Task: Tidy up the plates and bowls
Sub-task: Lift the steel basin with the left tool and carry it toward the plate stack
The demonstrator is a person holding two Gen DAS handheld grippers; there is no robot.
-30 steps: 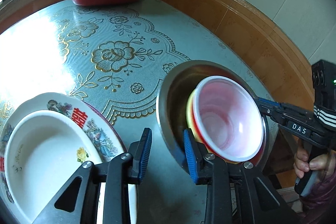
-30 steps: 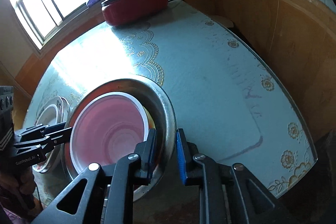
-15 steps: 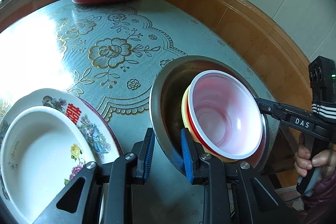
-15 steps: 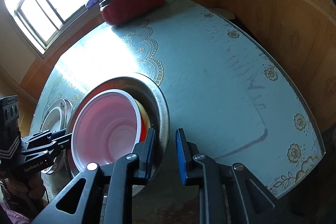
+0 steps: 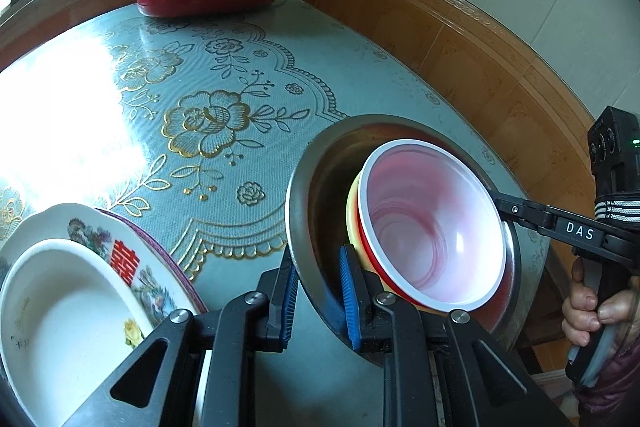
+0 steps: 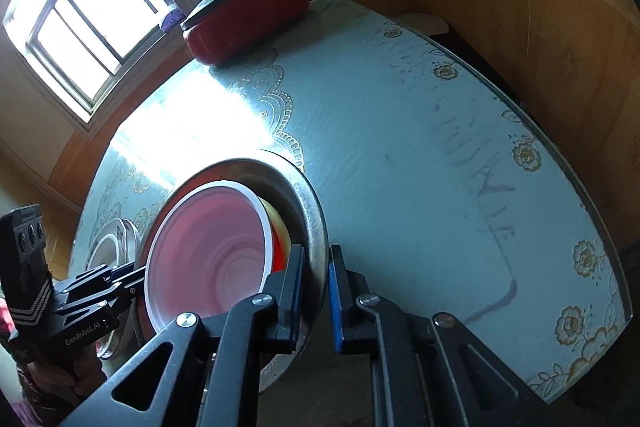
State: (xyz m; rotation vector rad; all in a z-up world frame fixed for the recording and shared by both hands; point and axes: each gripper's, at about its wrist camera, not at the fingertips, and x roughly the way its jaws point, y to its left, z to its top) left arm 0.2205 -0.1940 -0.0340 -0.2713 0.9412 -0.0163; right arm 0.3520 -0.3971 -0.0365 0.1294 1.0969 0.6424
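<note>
Showing window (image 6: 80,23) rightward only

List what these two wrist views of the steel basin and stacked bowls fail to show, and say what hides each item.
- Yellow bowl, left wrist view: only a sliver shows; the red bowl nested in it covers the rest.
- Steel basin floor, both views: hidden by the bowls.
- White plate, left wrist view: cut off by the frame edge.
- Plates, right wrist view: mostly hidden behind the basin.

"DAS" on right tool (image 5: 505,208), "GenRobot.AI" on left tool (image 6: 136,277), red 囍 on plate (image 5: 132,269)
</note>
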